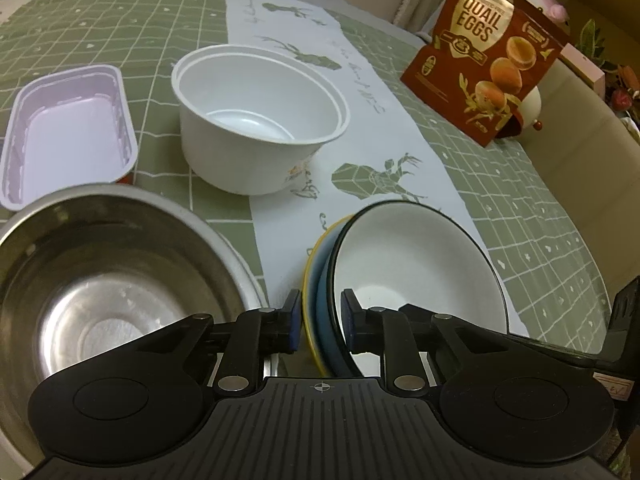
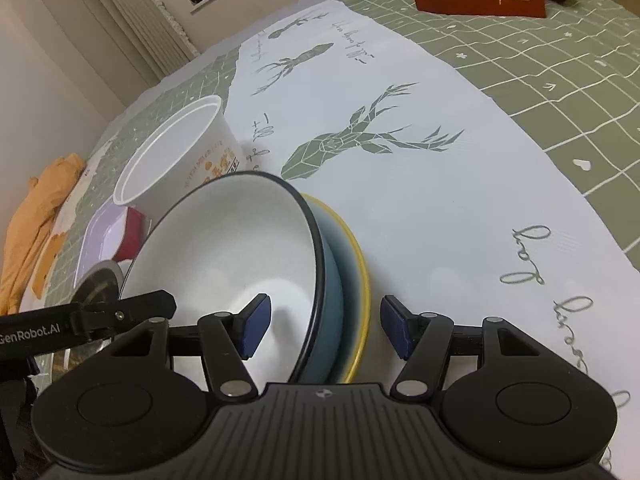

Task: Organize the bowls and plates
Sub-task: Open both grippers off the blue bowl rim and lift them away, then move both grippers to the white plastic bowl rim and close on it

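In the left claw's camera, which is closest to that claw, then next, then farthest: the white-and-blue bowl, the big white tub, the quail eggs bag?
1. White-and-blue bowl: its rim sits between the left claw's pads.
2. Big white tub: middle of the table, farther back.
3. Quail eggs bag: far right, at the back.

Both wrist cameras look steeply down, close, sharing the stacked bowls (image 1: 416, 264) from opposite sides.

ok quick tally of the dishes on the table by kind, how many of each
steel bowl: 1
white tubs, nested: 2
pink tray: 1
white bowl: 1
blue bowl under it: 1
yellow-rimmed plate at the bottom: 1
total: 7 dishes
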Tool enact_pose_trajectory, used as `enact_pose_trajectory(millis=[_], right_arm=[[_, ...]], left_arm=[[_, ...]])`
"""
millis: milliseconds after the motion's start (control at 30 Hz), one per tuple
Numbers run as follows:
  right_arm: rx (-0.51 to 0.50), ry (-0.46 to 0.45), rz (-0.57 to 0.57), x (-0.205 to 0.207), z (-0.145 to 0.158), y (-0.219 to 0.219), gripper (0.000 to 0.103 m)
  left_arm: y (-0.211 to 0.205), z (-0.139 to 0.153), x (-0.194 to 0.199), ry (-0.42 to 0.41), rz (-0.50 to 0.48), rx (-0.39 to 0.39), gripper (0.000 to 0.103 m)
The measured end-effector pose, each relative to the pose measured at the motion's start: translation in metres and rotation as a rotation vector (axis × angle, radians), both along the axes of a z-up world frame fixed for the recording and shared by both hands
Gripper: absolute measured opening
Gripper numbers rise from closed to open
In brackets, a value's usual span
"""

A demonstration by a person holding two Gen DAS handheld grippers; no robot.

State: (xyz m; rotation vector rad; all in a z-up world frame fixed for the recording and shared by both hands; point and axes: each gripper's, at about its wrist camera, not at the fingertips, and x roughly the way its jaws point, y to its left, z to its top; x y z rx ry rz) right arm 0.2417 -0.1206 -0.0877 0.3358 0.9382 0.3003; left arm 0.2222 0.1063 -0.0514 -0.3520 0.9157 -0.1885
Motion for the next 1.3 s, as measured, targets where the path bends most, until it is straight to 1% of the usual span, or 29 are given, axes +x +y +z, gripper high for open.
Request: enact_pose_trajectory(millis=[100,233,300,367,433,500,533,600,667,700,733,767,800,833,867,900,933,967,1033,1067,1133,1233,1300], right_arm=[[-0.063,-0.014,0.002,-0.006,0.004,0.007,0.062],[-0.14,-0.073,-0.007,-0.019,0.015,0.013,0.063],[-0.186,-0.104,-0.021,-0.025,0.022,0.014,0.068],[-0.242,-0.149,-0.033,-0.031,0.029,0.015,0.069],[-0.258,-0.176,-0.001,-0.034,0.041,0.015,0.073],[-0.237,-0.181,0.036,-0.035,0.06,0.012,0.075],[-0.222,-0.189,0.045,-0.036,0.072,0.009,0.075],[-0.201,-0.228,0.058,-0.037,0.101,0.003,0.076],[-0.225,-0.288,0.084,-0.038,0.131,0.003,0.076],[-0.257,-0.337,0.106,-0.038,0.149,0.006,0.076],[-0.287,-0.377,0.116,-0.04,0.164,0.01,0.076],[-0.316,-0.412,0.121,-0.039,0.177,0.015,0.076],[-0.339,-0.437,0.123,-0.037,0.189,0.021,0.078],[-0.348,-0.443,0.131,-0.032,0.199,0.027,0.08],[-0.328,-0.428,0.15,-0.025,0.204,0.031,0.086],[-0.281,-0.394,0.185,-0.015,0.206,0.036,0.088],[-0.23,-0.338,0.214,-0.002,0.204,0.041,0.088],[-0.201,-0.275,0.22,0.01,0.199,0.047,0.088],[-0.185,-0.143,0.209,0.036,0.182,0.061,0.088],[-0.195,-0.097,0.204,0.047,0.174,0.069,0.088],[-0.241,-0.046,0.191,0.069,0.158,0.085,0.088],[-0.325,-0.034,0.17,0.095,0.145,0.108,0.088],[-0.352,-0.03,0.165,0.113,0.137,0.122,0.088]], left_arm=[[0.003,0.0,-0.005,0.0,-0.002,-0.023,0.024],[0.012,0.004,-0.011,-0.005,0.009,-0.063,0.025],[0.017,0.009,-0.015,-0.019,0.016,-0.079,0.022],[0.024,0.017,-0.02,-0.039,0.022,-0.09,0.021],[0.034,0.03,-0.026,-0.062,0.022,-0.125,0.021],[0.048,0.051,-0.033,-0.104,0.031,-0.163,0.021],[0.054,0.064,-0.035,-0.131,0.038,-0.171,0.021],[0.064,0.093,-0.039,-0.21,0.053,-0.168,0.021],[0.07,0.12,-0.038,-0.304,0.082,-0.113,0.022],[0.073,0.13,-0.036,-0.347,0.096,-0.079,0.022],[0.076,0.134,-0.031,-0.376,0.115,-0.053,0.022],[0.08,0.135,-0.025,-0.388,0.138,-0.039,0.022],[0.085,0.13,-0.018,-0.387,0.156,-0.037,0.022],[0.09,0.123,-0.011,-0.375,0.169,-0.045,0.022],[0.095,0.115,-0.001,-0.345,0.185,-0.058,0.022],[0.1,0.106,0.012,-0.31,0.201,-0.069,0.022],[0.104,0.098,0.023,-0.282,0.21,-0.076,0.022],[0.108,0.088,0.034,-0.251,0.217,-0.091,0.022],[0.116,0.069,0.049,-0.192,0.213,-0.135,0.022],[0.119,0.062,0.055,-0.169,0.207,-0.16,0.022],[0.123,0.052,0.062,-0.151,0.212,-0.185,0.022],[0.124,0.043,0.071,-0.155,0.222,-0.187,0.022],[0.124,0.038,0.077,-0.156,0.248,-0.157,0.022]])
